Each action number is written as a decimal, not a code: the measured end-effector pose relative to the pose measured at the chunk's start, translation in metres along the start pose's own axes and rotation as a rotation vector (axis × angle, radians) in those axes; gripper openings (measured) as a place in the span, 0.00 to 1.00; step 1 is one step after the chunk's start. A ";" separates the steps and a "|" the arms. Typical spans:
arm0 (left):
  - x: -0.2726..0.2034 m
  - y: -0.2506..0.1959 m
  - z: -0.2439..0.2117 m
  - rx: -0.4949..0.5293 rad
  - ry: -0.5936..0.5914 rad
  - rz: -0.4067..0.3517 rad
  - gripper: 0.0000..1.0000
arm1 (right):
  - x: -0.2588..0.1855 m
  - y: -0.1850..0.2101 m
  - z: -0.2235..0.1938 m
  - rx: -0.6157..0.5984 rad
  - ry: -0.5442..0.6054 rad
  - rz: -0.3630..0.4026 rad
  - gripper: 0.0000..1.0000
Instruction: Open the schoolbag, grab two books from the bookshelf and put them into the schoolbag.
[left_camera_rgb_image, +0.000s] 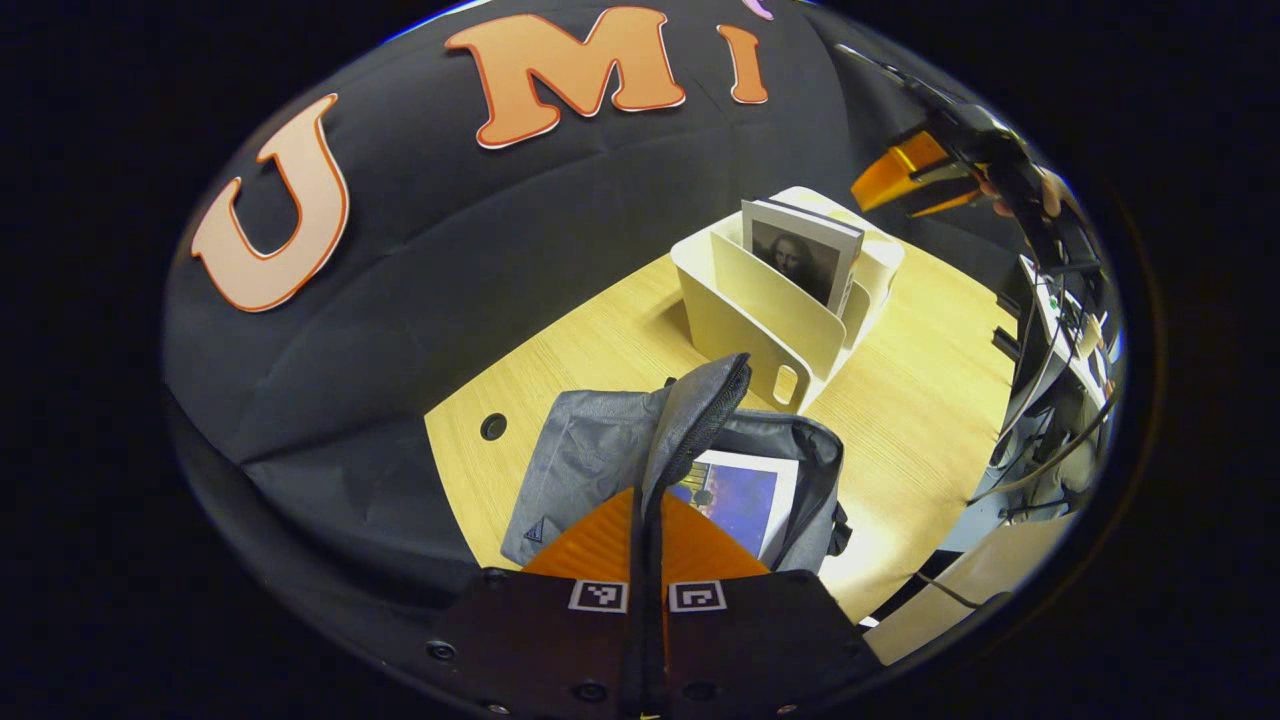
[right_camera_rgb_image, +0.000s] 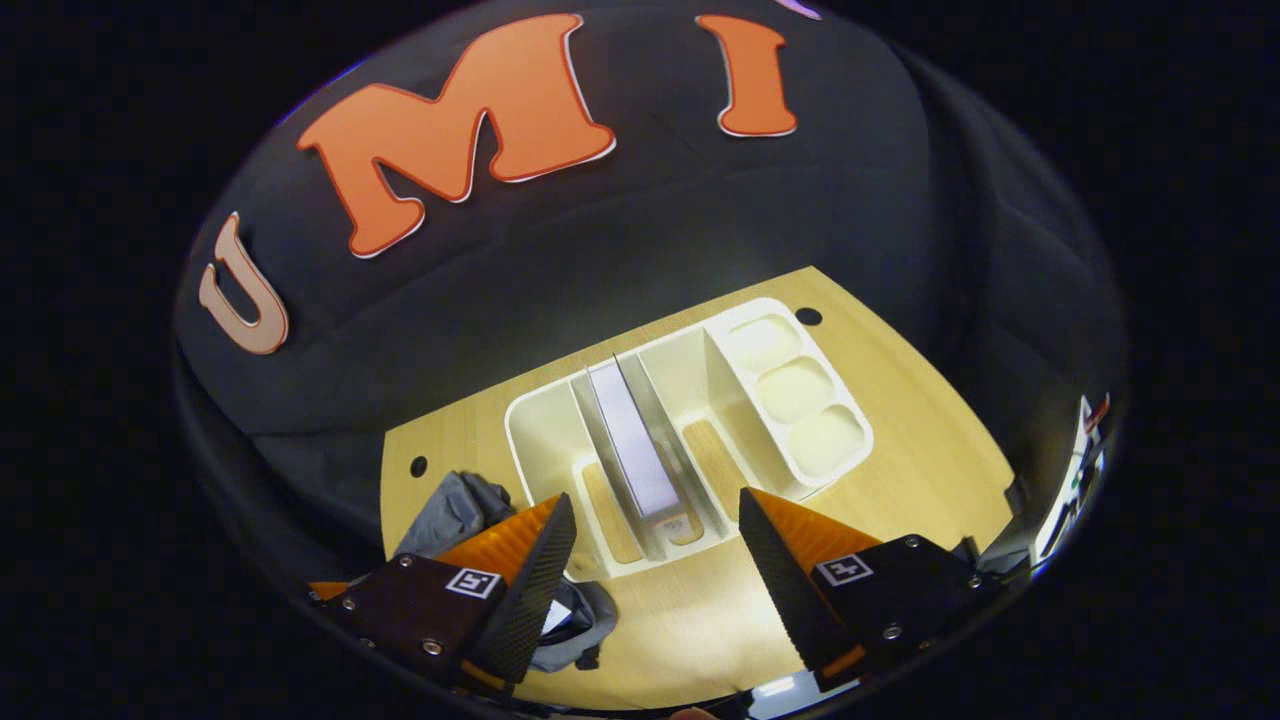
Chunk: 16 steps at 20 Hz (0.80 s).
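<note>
Below wide-open right tongs (right_camera_rgb_image: 657, 545), shelved book (right_camera_rgb_image: 632, 440); left tongs (left_camera_rgb_image: 648, 530) pinching schoolbag flap (left_camera_rgb_image: 690, 420).

Grey cloth schoolbag (left_camera_rgb_image: 590, 450), matt cream plastic bookshelf (right_camera_rgb_image: 540, 440), pale wood-grain table (left_camera_rgb_image: 920, 420)

A recording booth in a lab: black cloth wall (left_camera_rgb_image: 420, 280) behind a wooden desk (left_camera_rgb_image: 920, 400); cabled equipment (left_camera_rgb_image: 1060, 330) (partly blurred) alongside.
</note>
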<state>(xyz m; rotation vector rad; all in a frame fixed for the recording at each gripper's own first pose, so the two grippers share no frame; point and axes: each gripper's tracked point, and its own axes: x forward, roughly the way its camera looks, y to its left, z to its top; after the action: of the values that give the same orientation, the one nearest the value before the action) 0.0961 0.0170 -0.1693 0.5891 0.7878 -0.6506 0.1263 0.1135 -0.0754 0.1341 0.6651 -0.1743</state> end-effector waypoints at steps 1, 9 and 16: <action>0.001 -0.001 -0.001 -0.012 0.004 0.000 0.01 | 0.007 0.004 0.010 -0.035 0.008 0.000 0.98; 0.011 0.006 -0.002 -0.094 0.039 0.039 0.01 | 0.081 0.029 0.011 -0.228 0.266 0.028 0.98; 0.018 0.005 -0.005 -0.164 0.081 0.060 0.01 | 0.123 0.025 -0.012 -0.287 0.399 -0.005 0.89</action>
<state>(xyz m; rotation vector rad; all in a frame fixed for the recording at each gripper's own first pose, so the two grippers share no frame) 0.1072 0.0186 -0.1854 0.4898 0.8867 -0.5044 0.2195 0.1253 -0.1594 -0.1132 1.0806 -0.0546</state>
